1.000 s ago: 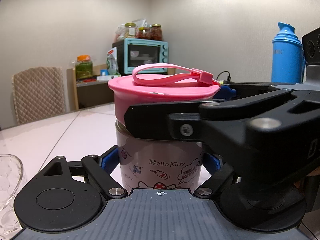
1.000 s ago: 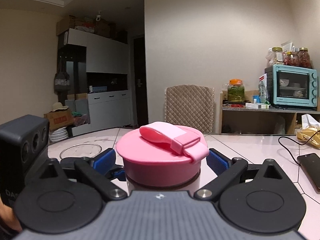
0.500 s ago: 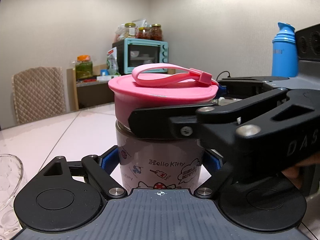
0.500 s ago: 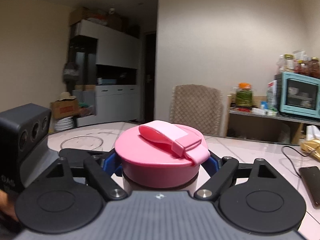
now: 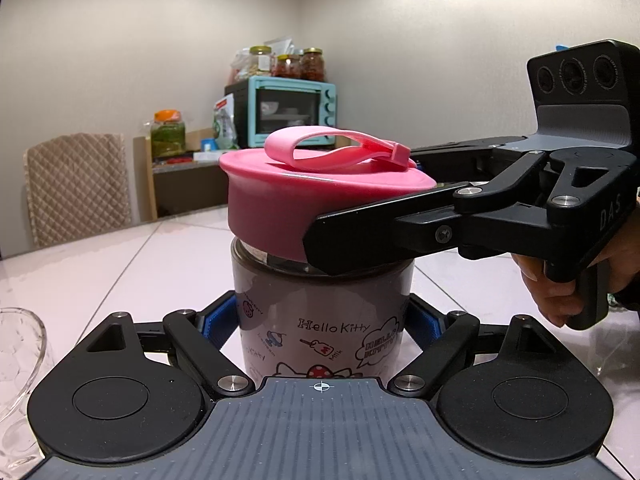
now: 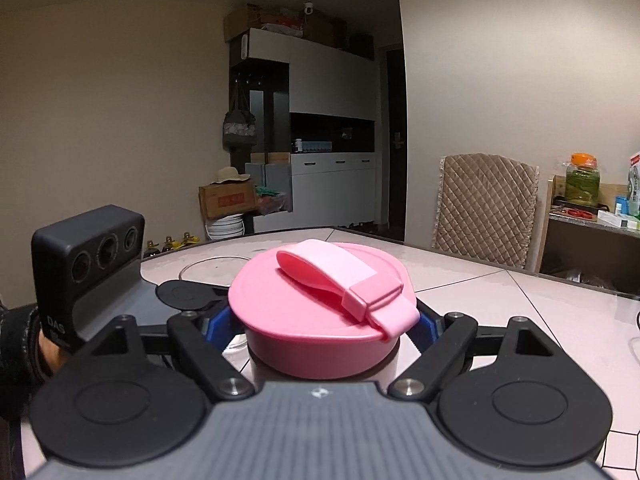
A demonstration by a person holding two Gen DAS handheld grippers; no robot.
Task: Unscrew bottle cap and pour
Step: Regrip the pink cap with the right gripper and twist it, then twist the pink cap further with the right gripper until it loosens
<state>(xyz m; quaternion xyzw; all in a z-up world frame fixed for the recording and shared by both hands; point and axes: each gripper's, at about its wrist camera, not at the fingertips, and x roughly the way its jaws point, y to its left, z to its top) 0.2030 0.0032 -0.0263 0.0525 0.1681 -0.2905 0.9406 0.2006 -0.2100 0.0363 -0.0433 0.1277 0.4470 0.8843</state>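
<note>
Left wrist view: a Hello Kitty bottle is seen standing upright on the pale table, clasped at its body by the left gripper. Its pink cap is pinched by the right gripper, reaching in from the right, held by a hand. A glass bowl is glimpsed at the left edge.

Right wrist view: the pink cap, topped by a strap, is clenched between the right gripper's blue pads. The left gripper's camera housing is seen at left.
</note>
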